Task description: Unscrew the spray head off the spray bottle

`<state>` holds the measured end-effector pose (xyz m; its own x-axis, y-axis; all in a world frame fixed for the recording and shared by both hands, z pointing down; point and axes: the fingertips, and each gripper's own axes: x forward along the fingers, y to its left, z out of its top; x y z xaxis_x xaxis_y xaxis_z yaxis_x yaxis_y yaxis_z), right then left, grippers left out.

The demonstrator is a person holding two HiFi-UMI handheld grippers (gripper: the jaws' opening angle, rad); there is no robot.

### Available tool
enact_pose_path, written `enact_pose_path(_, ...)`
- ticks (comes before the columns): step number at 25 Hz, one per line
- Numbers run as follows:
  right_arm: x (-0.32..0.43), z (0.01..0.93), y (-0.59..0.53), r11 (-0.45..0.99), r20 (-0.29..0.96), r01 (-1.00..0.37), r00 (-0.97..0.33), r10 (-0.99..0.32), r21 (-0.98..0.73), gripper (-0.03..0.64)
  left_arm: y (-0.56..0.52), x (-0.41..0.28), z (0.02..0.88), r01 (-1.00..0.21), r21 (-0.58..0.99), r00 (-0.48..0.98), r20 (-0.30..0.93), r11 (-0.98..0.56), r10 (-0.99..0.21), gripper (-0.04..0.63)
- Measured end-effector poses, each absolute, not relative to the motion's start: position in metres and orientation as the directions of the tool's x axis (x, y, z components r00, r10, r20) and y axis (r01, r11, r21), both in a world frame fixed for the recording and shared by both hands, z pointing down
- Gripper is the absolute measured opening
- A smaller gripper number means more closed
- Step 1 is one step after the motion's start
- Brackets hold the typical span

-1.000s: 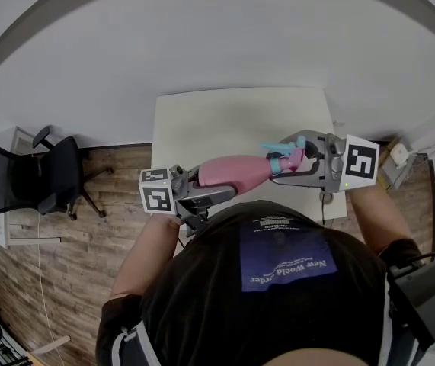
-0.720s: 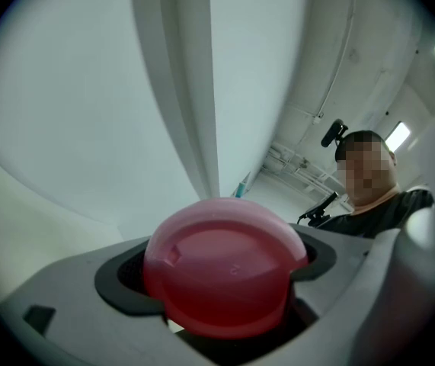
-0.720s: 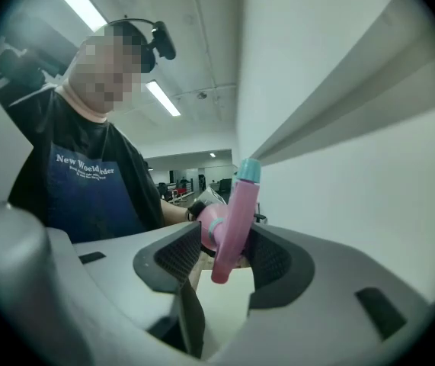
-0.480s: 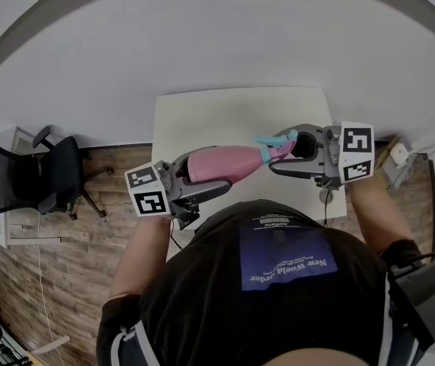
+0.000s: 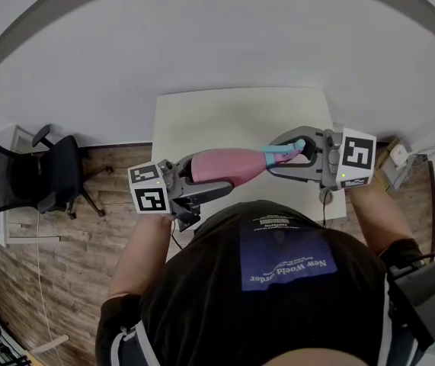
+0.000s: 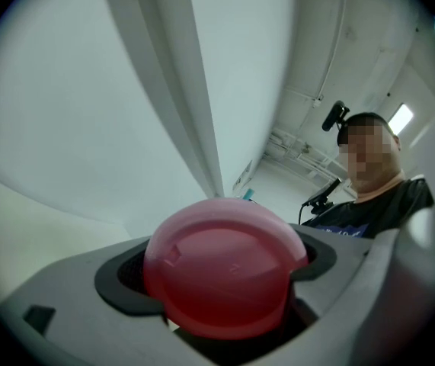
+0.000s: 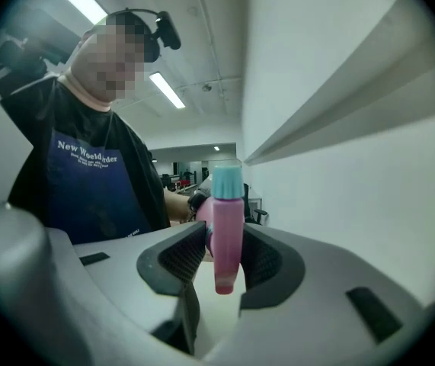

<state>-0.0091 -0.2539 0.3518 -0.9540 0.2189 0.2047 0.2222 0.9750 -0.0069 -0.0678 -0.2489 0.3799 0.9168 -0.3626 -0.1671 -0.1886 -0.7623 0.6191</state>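
Though pink-bodied, spray bottle with teal-and-pink spray head

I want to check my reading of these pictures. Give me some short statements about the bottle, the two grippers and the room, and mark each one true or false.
1. The bottle lies on the table. False: both grippers hold it in the air, about level, above the table.
2. The left gripper grips the bottle's pink body. True.
3. The right gripper has nothing between its jaws. False: the spray head is between its pads, and the jaws have just been closing on it.
4. A black chair stands on the wooden floor. True.
5. The spray head is off the bottle. False: it sits on the bottle's neck.
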Motion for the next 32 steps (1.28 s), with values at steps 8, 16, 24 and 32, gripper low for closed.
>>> enact_pose_path(8, -0.009, 0.354, -0.244, 0.955, 0.274, 0.259, -0.938, 0.212, 0.146, 0.121, -0.248, -0.069, 0.381, -0.132, 0.664, 0.914, -0.205, -0.736, -0.349, 0.468)
enact_pose_path(16, -0.005, 0.352, -0.25, 0.968, 0.248, 0.252, -0.938, 0.241, 0.016, 0.212, -0.247, -0.082, 0.367, -0.204, 0.515, 0.899, -0.239, -0.833, -0.368, 0.468)
enact_pose_path(24, 0.045, 0.34, -0.284, 0.889, -0.009, 0.236, -0.967, 0.253, -0.392, 0.244, -0.248, -0.087, 0.373, -0.296, 0.431, 0.888, -0.205, -0.852, -0.412, 0.468)
enact_pose_path(32, 0.046, 0.361, -0.306, 0.397, -0.188, 0.261, -0.958, 0.215, -0.88, 0.244, -0.245, -0.086, 0.371, -0.385, 0.257, 0.886, -0.166, -0.887, -0.433, 0.468)
